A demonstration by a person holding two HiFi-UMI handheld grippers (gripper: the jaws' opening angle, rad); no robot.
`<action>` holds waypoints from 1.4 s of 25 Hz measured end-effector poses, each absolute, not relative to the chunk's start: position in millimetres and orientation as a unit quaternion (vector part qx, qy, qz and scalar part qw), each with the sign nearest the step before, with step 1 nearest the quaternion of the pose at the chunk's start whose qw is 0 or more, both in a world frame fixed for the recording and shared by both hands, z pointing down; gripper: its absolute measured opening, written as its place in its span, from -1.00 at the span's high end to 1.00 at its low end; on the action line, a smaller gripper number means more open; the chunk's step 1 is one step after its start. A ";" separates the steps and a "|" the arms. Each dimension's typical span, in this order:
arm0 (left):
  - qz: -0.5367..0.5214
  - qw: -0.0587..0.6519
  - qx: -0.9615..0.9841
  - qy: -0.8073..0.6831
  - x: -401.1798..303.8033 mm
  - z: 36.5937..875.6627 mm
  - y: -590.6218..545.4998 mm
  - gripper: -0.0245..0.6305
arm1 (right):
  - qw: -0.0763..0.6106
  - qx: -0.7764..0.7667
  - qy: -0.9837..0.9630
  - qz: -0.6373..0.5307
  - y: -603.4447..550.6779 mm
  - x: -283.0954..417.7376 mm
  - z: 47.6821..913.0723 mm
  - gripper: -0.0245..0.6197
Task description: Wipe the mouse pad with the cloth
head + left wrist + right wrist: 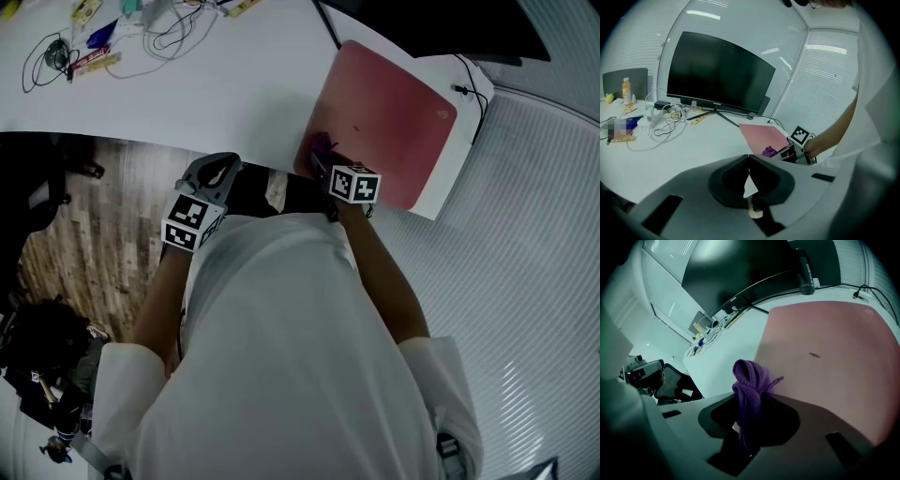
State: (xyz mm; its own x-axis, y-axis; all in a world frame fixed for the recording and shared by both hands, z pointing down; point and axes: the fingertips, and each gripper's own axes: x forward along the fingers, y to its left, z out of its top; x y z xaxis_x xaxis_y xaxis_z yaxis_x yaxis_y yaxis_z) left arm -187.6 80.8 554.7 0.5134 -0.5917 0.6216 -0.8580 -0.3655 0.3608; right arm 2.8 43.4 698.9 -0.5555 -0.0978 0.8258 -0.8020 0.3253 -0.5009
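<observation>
The left tongs (749, 158) are clenched tip to tip on nothing, held low at the near edge of the desk (234, 75), the forearm bent across the white shirt (281, 356). Their own view alone takes in the dark monitor (717, 75), a bottle (626, 89) and loose cables (661, 127) at the far left. Only the head view shows the wooden floor (103, 225) below that hand. The right tongs (751, 397) are clamped on the purple knitted cloth (750, 378), which bunches out past the tips onto the near left corner of the red mouse pad (394, 112); the right forearm reaches forward to it. Only the right gripper view reveals a small dark speck (814, 355) mid-pad.
</observation>
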 end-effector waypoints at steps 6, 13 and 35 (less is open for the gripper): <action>0.192 0.329 0.798 -0.468 -201.3 552.4 79.1 0.87 | 0.370 0.273 -0.748 0.479 44.7 -26.4 699.6 0.52; 0.188 0.325 0.794 -0.478 -215.1 545.8 76.7 0.87 | 0.348 0.231 -0.783 0.461 40.0 -61.1 676.4 0.52; 0.223 0.341 0.772 -0.488 -126.4 536.6 52.7 0.87 | 0.332 0.208 -0.801 0.454 -20.7 -11.9 700.8 0.52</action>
State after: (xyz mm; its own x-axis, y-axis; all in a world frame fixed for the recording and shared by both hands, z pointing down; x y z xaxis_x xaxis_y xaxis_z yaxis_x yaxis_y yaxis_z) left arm -126.4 52.7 536.6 0.4240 -0.6014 0.6772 -0.9056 -0.2917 0.3079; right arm -11.9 -20.7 700.8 -0.6937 -0.0323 0.7196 -0.6337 0.5022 -0.5884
